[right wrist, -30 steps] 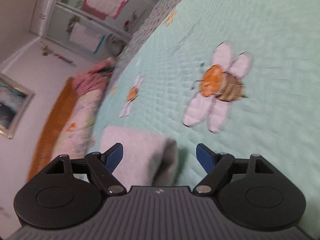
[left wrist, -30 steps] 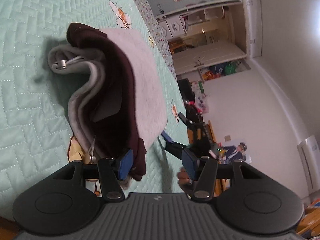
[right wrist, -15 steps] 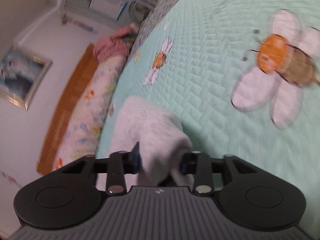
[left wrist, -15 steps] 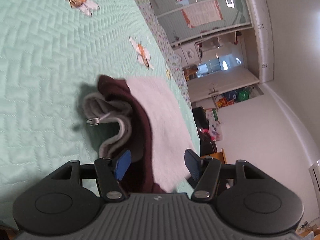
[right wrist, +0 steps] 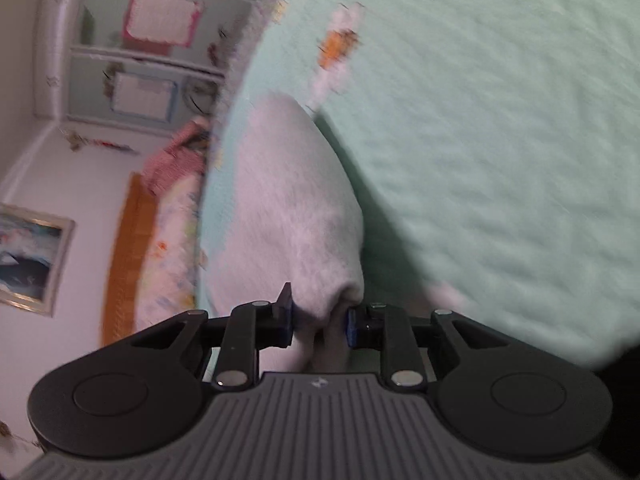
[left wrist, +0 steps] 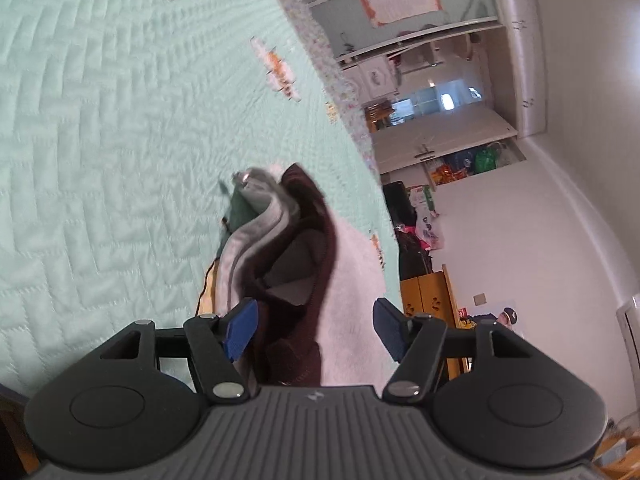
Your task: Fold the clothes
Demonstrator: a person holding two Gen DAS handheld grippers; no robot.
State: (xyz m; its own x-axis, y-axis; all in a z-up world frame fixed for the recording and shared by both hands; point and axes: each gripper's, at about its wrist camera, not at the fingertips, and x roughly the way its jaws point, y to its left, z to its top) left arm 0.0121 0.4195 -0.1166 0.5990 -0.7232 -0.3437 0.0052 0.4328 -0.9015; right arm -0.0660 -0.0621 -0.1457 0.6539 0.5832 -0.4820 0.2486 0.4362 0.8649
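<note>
Mint quilted bed (left wrist: 100, 128): my right hand-held gripper (right wrist: 319, 322) pinches the folded fleece garment (right wrist: 288, 200); left hand-held gripper (left wrist: 308, 330) gapes around it. One-sided grip may let layers splay.

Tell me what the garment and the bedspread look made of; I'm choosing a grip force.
Garment: looks like soft fleece, matte and fuzzy outside, with a dark maroon lining showing. Bedspread: apparently quilted cotton-like fabric, mint, with stitched zigzag ridges. Both guesses rest on surface look only.
</note>
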